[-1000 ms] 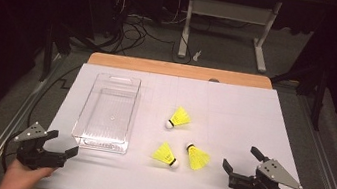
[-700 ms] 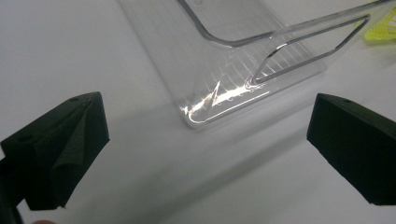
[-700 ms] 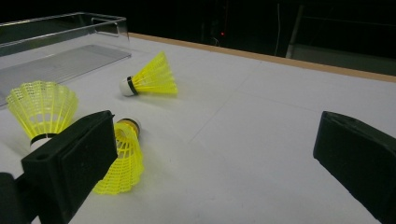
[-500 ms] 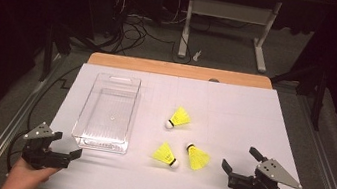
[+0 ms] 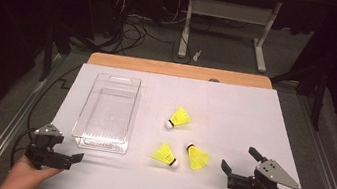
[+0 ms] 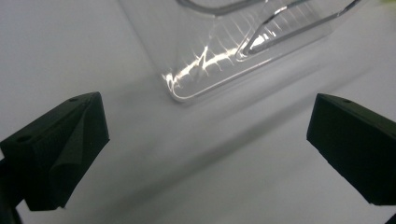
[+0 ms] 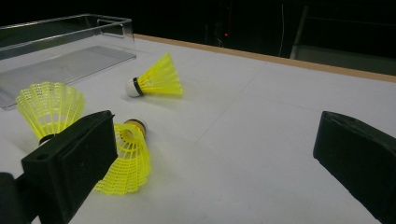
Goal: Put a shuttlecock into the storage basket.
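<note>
The right gripper [image 5: 238, 161] rests near the front right corner of the white-covered table [image 5: 245, 111], jaws spread wide and holding nothing. Just to its left lies the nearest yellow mesh-skirted shuttlecock [image 5: 197, 156] on its side, white cork toward the far edge and skirt toward the front; in the right gripper view it [image 7: 127, 158] sits partly behind the left jaw. A second yellow shuttlecock [image 5: 166, 155] lies just beyond it, and a third [image 5: 179, 118] farther toward the table's middle. The left gripper [image 5: 69, 154], jaws also spread and empty, sits at the front left corner facing the near end of the clear plastic tray [image 5: 106, 111], well apart from all three. The right hand is likely the one to reach.
</note>
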`<state>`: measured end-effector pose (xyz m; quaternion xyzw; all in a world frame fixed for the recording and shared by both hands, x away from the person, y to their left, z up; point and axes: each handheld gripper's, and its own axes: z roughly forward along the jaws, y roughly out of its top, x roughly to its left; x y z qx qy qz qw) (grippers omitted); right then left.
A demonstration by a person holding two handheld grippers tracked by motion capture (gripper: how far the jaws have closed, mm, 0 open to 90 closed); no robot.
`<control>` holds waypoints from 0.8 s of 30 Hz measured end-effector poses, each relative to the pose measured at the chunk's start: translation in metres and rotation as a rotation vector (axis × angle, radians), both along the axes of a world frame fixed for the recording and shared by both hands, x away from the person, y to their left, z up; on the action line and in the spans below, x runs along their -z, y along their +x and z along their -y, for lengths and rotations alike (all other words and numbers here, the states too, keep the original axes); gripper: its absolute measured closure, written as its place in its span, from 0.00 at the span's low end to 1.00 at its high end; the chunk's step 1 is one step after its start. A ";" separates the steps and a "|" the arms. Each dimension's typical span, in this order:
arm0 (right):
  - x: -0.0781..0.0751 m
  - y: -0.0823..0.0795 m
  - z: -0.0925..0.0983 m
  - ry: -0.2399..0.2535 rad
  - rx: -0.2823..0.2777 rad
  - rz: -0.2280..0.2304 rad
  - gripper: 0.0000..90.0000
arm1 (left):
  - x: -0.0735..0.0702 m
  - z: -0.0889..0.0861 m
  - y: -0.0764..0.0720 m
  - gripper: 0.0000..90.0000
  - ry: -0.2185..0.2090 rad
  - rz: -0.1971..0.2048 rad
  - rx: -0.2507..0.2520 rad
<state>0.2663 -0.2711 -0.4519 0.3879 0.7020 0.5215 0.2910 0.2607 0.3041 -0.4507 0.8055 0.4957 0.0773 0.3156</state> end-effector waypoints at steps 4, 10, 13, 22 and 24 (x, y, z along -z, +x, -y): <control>-0.001 0.000 -0.001 -0.004 0.000 0.003 0.00 | 0.002 0.000 0.001 0.00 0.005 -0.034 -0.012; -0.001 0.000 -0.004 -0.013 -0.008 0.001 0.00 | 0.002 0.000 0.004 0.00 -0.003 -0.090 -0.016; -0.002 0.000 -0.004 -0.009 -0.010 0.003 0.00 | 0.000 -0.001 0.004 0.01 -0.018 -0.119 -0.001; -0.003 -0.001 -0.004 -0.007 -0.010 0.006 0.00 | 0.000 0.001 0.007 0.01 -0.001 -0.217 0.052; -0.003 -0.001 -0.004 -0.008 -0.010 0.007 0.00 | -0.001 0.002 0.007 0.01 0.028 -0.212 0.047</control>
